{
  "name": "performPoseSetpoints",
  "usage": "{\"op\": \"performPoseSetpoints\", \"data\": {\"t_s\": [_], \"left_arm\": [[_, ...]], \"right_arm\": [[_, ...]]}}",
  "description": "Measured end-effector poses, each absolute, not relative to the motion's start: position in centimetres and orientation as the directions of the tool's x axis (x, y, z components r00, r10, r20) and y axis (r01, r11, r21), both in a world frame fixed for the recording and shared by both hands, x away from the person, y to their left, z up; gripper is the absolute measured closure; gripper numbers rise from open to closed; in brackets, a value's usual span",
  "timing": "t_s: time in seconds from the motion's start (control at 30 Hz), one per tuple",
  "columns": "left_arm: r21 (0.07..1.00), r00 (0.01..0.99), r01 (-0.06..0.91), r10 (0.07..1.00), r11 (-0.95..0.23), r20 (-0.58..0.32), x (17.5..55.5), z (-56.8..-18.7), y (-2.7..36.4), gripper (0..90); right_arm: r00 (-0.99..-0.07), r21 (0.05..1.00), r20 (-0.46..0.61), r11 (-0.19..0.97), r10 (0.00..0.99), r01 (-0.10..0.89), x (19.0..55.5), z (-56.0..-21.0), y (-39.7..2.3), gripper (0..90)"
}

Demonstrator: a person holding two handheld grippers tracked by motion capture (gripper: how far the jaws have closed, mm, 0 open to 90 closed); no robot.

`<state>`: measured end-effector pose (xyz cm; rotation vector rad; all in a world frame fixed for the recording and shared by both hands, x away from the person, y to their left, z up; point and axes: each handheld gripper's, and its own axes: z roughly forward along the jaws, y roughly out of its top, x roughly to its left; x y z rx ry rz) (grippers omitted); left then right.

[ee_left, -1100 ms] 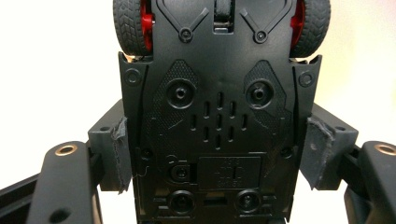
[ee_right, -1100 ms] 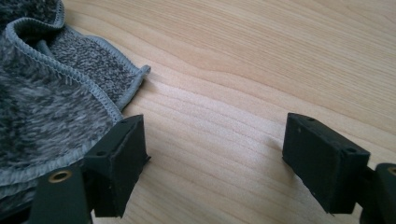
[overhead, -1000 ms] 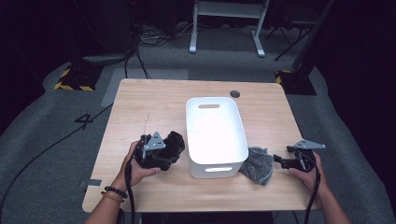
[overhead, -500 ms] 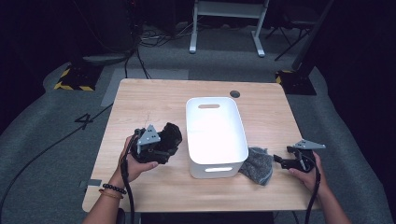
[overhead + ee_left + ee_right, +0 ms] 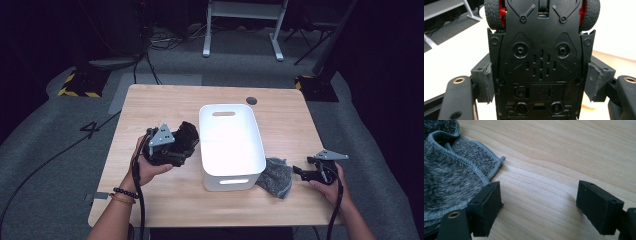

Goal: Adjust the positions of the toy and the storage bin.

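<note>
A black toy car (image 5: 541, 60) with red wheel hubs and treaded tyres shows its vented underside (probably plastic). The left gripper (image 5: 175, 145) clamps its sides, raised above the wooden table (image 5: 150, 107) beside a white bin (image 5: 230, 145). The right gripper (image 5: 539, 207) gapes near a grey cloth (image 5: 446, 175).

Wooden table (image 5: 280, 110); grey carpet (image 5: 60, 150); dim room

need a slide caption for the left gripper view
Left tongs clamp a black toy car by its sides, underside to the camera, red-hubbed wheels at the top.
</note>
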<state>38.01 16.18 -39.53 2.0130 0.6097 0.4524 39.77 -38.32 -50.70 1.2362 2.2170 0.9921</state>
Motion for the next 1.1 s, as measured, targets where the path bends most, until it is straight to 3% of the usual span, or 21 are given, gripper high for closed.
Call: {"op": "performPoseSetpoints", "data": {"t_s": [1.1], "left_arm": [[0.926, 0.794, 0.165, 0.603, -0.340, 0.080, 39.1, -35.9, 16.1, 26.2]], "right_arm": [[-0.532, 0.750, -0.012, 0.359, 0.847, 0.555, 39.7, -50.7, -38.3, 20.2]]}}
